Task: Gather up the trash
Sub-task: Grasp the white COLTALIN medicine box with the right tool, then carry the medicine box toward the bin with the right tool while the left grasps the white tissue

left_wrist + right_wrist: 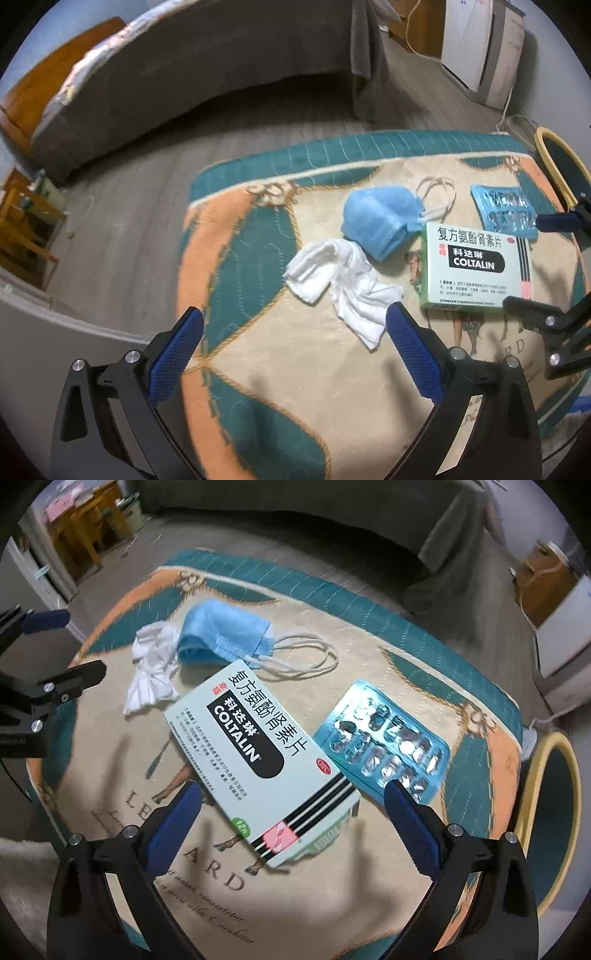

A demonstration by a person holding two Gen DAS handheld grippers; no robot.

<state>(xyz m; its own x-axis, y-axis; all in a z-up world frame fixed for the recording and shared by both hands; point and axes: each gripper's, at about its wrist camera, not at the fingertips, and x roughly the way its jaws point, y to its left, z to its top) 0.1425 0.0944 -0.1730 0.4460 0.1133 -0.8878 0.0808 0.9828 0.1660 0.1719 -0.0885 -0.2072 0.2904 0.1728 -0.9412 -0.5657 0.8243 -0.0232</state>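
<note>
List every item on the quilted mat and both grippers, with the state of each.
Face mask: folded, lying on the mat, ear loops trailing.
Tissue: crumpled, lying beside the mask.
Coltalin medicine box: closed, lying flat, label up.
Blister pack: lying flat, foil side up, pockets look punched out.
Left gripper: open, above the tissue, holding nothing.
Right gripper: open, over the box end, holding nothing.
</note>
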